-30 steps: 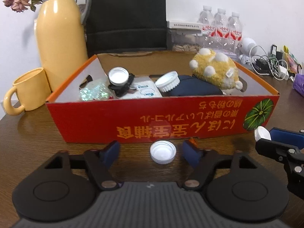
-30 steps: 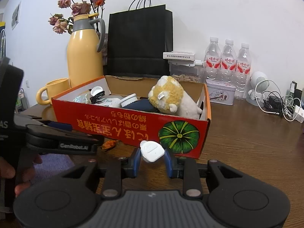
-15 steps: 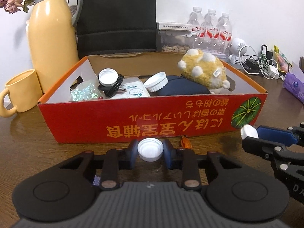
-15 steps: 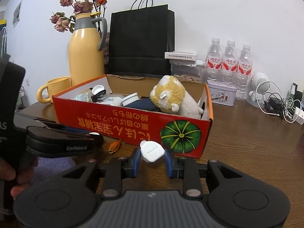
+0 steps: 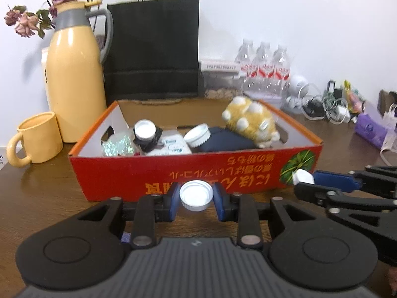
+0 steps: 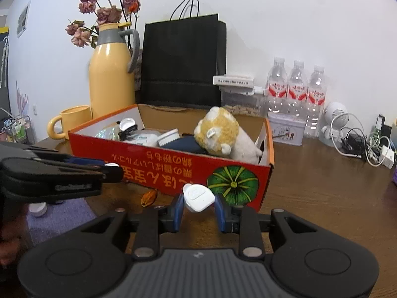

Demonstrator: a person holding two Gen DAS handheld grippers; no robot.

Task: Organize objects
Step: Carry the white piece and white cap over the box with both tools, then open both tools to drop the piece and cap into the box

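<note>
A white bottle cap (image 5: 196,195) sits between the blue pads of my left gripper (image 5: 196,198), which is shut on it and holds it lifted in front of the red cardboard box (image 5: 153,176). My right gripper (image 6: 198,204) is shut on a small white plastic device (image 6: 198,197), just before the box's pumpkin picture (image 6: 232,185). In the left wrist view the right gripper (image 5: 305,177) comes in from the right with the device (image 5: 301,176) at its tips. The box holds a yellow plush toy (image 5: 251,121), a dark pouch (image 5: 223,142), white lids and packets.
A yellow thermos (image 5: 74,82) and yellow mug (image 5: 37,139) stand left of the box, a black paper bag (image 5: 153,47) behind it. Water bottles (image 6: 297,96), a tin (image 6: 286,128) and tangled cables (image 6: 367,146) are at the right. An orange scrap (image 6: 148,195) and a purple cloth (image 6: 59,216) lie near the box front.
My left gripper closed on the white cap that lay on the table and raised it, moving back so the box looks farther. The right gripper kept still with its device.
</note>
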